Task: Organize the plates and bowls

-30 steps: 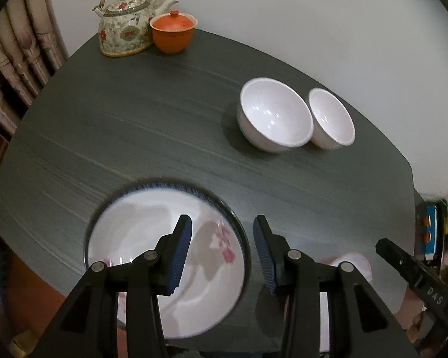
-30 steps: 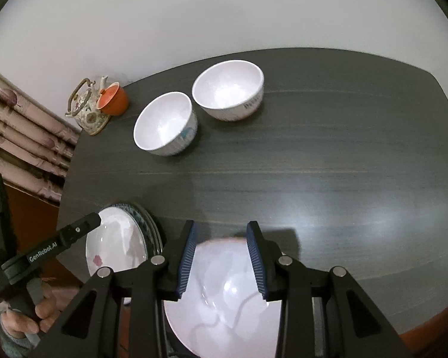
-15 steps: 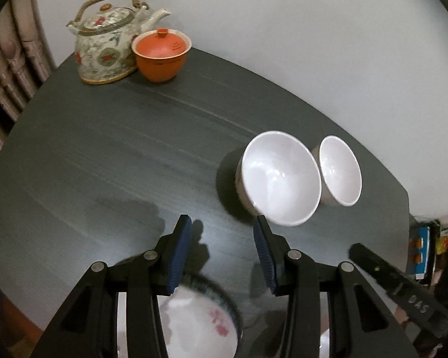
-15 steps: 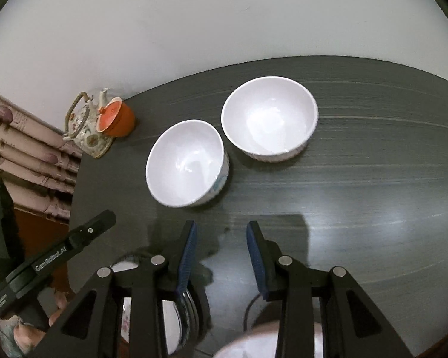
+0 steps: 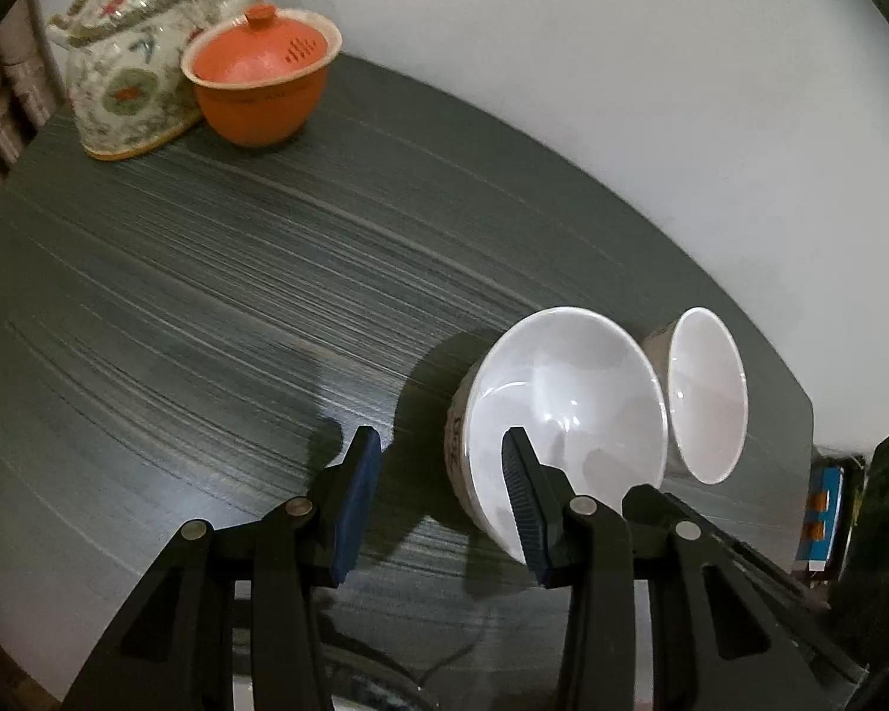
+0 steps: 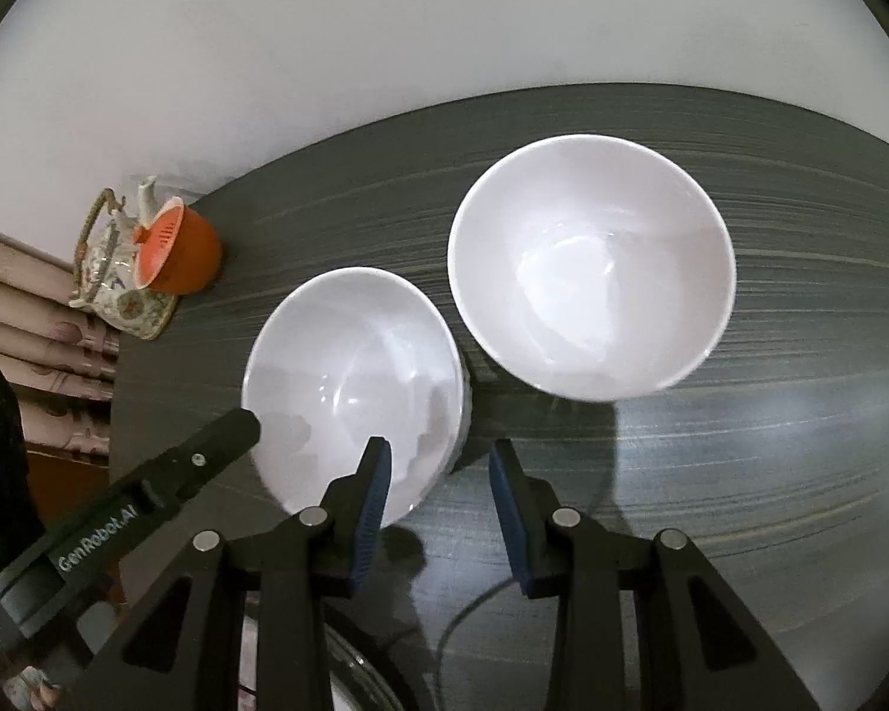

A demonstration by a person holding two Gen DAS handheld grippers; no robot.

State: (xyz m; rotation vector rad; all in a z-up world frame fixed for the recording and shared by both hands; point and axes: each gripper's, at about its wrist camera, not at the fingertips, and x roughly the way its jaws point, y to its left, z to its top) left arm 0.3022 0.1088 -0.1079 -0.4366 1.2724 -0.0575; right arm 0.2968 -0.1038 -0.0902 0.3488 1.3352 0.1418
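Two white bowls stand side by side on the dark table. In the left wrist view the nearer bowl (image 5: pixel 569 409) is just ahead of my open, empty left gripper (image 5: pixel 441 492), whose right finger is over its rim; the second bowl (image 5: pixel 708 394) is beyond. In the right wrist view the left bowl (image 6: pixel 355 385) is at my open, empty right gripper (image 6: pixel 438 492), left finger over its near rim; the larger-looking bowl (image 6: pixel 589 263) is ahead right. The left gripper's finger (image 6: pixel 195 462) reaches that left bowl's left rim. Plates are mostly hidden under the grippers.
A patterned teapot (image 5: pixel 130 59) and an orange lidded cup (image 5: pixel 261 86) stand at the table's far left corner, also in the right wrist view (image 6: pixel 172 249). A white wall runs behind the table (image 6: pixel 770 474). Coloured items (image 5: pixel 824 515) lie past the right edge.
Both grippers have moved forward from over the plates to the two bowls, which now loom large. Both stayed open. The plates have slipped almost out of view below.
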